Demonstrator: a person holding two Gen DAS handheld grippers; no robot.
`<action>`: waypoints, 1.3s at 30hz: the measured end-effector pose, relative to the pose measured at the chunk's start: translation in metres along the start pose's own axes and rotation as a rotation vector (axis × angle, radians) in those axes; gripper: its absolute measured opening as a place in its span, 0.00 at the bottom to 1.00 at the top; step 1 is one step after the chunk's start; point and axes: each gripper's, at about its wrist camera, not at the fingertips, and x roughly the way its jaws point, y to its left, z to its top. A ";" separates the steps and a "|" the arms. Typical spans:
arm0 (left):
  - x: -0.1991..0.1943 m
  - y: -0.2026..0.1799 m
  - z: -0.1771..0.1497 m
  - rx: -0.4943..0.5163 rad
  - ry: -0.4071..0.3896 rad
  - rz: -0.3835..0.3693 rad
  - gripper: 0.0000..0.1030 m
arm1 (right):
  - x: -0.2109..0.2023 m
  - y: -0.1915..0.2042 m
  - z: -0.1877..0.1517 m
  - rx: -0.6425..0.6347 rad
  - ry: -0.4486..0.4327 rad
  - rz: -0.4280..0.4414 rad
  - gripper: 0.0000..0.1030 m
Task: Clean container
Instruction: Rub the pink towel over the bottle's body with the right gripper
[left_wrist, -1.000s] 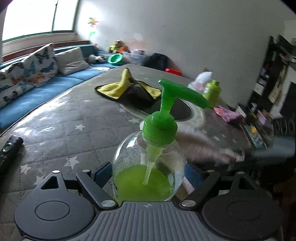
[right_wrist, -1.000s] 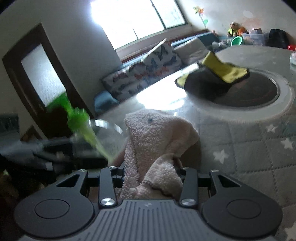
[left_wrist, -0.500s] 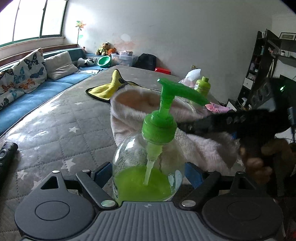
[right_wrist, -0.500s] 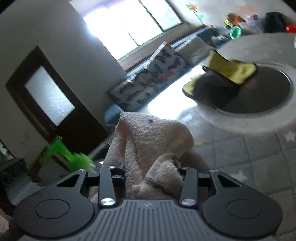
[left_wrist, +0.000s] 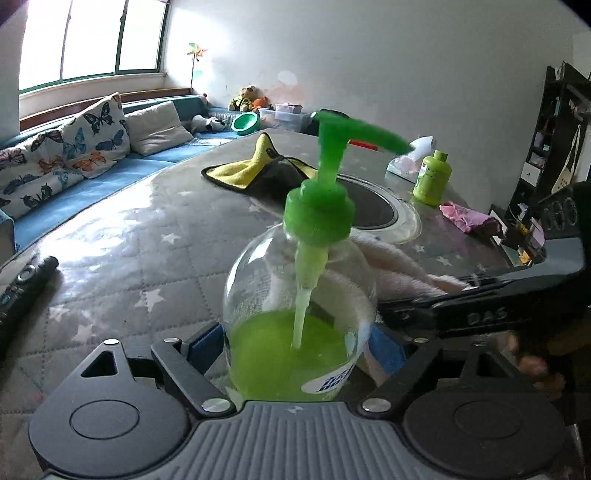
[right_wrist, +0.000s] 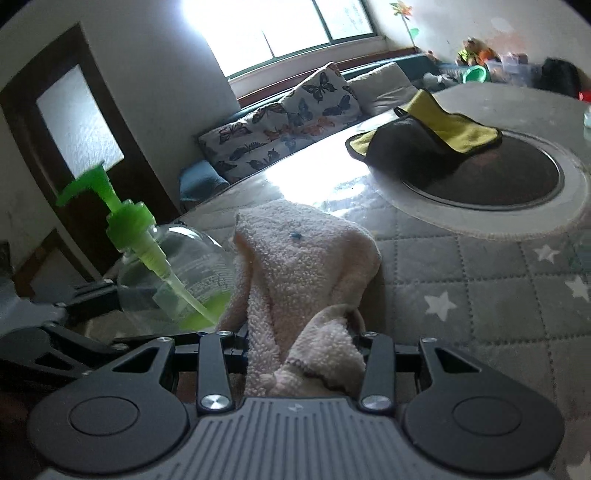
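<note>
A clear pump bottle (left_wrist: 299, 295) with a green pump head and green liquid in its lower part stands between the blue pads of my left gripper (left_wrist: 299, 343), which is shut on it. The same bottle (right_wrist: 173, 273) shows at the left of the right wrist view, tilted. My right gripper (right_wrist: 303, 343) is shut on a pale pink fluffy towel (right_wrist: 306, 266). That towel (left_wrist: 402, 269) lies against the bottle's right side, and the right gripper's dark body reaches in from the right.
The round table (left_wrist: 147, 236) has a grey star-quilted cover and a dark round inset (left_wrist: 369, 203) in the middle. A yellow-and-grey cloth (left_wrist: 258, 170), a small green bottle (left_wrist: 431, 177), a tissue pack, a pink cloth (left_wrist: 469, 218) and a remote (left_wrist: 22, 284) lie on it. A blue sofa stands beyond.
The towel has dropped from up around the bottle's neck and far side to low against its right side. The right gripper has swung lower beside the bottle. The left gripper has risen slightly.
</note>
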 end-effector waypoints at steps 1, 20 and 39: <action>0.000 0.001 0.000 0.006 -0.001 -0.008 0.84 | -0.005 -0.001 0.002 0.013 -0.013 0.013 0.39; 0.001 0.007 -0.006 0.090 0.004 -0.118 0.84 | 0.010 -0.009 0.036 0.149 -0.074 0.170 0.40; -0.006 0.012 -0.007 0.057 -0.006 -0.069 0.84 | -0.011 0.009 0.001 -0.027 -0.001 0.023 0.40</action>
